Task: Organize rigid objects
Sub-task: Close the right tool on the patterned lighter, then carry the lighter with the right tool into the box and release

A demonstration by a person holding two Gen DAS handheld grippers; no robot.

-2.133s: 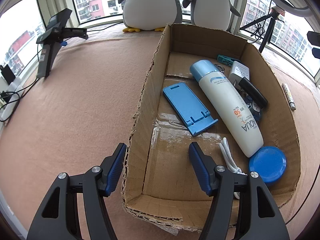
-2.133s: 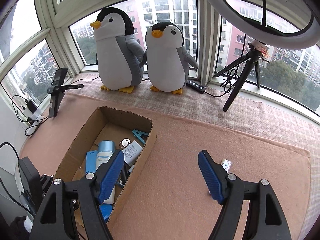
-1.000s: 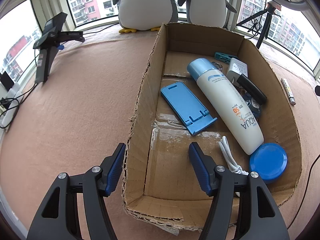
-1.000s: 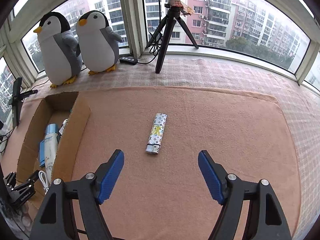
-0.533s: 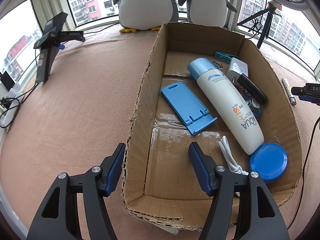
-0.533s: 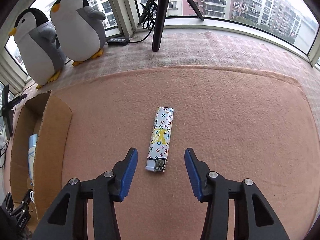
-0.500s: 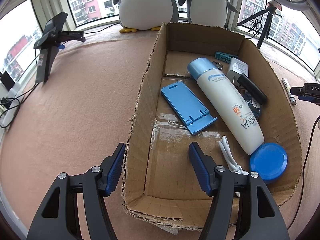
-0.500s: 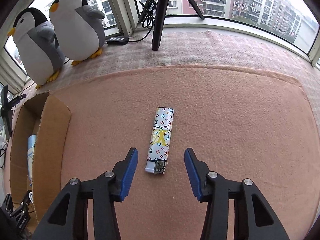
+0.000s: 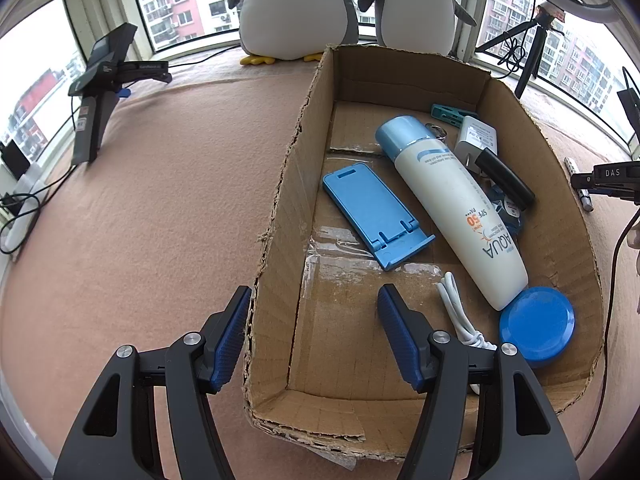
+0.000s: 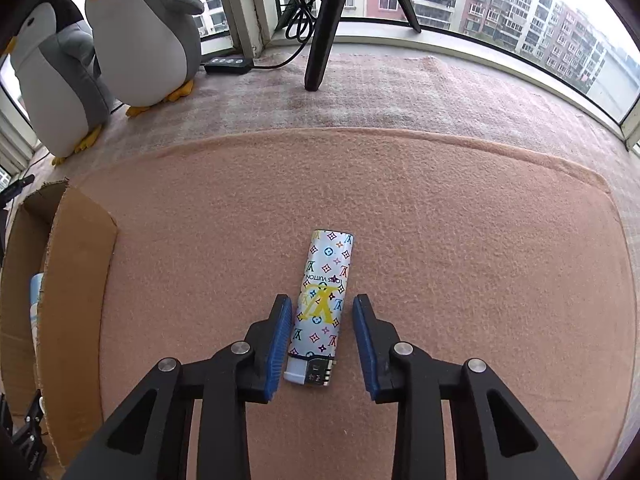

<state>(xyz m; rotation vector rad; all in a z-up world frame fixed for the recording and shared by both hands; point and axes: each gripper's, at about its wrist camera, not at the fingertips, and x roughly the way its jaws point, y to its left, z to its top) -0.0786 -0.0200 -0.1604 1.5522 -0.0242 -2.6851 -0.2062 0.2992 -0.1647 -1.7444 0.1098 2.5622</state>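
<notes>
- Right tongs (image 10: 322, 334): lowered over the patterned lighter (image 10: 320, 308), one blue pad on each side of its lower half. The jaws are parted and not clamped; the left pad stands very near the lighter's edge, and a visible gap remains on the right.
- Lighter: lies flat on the pink blanket-covered surface (image 10: 460, 248), outside the cardboard box (image 10: 76, 280) and to its right, its metal end toward the camera. In the left wrist view it appears as a thin strip (image 9: 576, 178) beyond the box's right wall, partly hidden by the right tool.
- Left tongs (image 9: 312, 338): released, jaws spread wide and holding nothing. They straddle the near left wall of the cardboard box (image 9: 280, 216), one pad outside and one over the box floor.
- Box contents: a blue phone stand (image 9: 376, 216) lies flat near the centre; a white sunscreen bottle (image 9: 456, 208) lies diagonally beside it, its pale blue cap toward the far wall. A round blue lid (image 9: 536, 322) sits at the bottle's near end, just beside a coiled white cable (image 9: 460, 316).
- Along the right wall: a white charger (image 9: 478, 136), a black bar-shaped item (image 9: 504, 178) and a teal clip (image 9: 450, 112).
- Surroundings: two plush penguins (image 10: 148, 32) stand by the window behind the box; a black tripod leg (image 10: 324, 28) stands on the sill area.
</notes>
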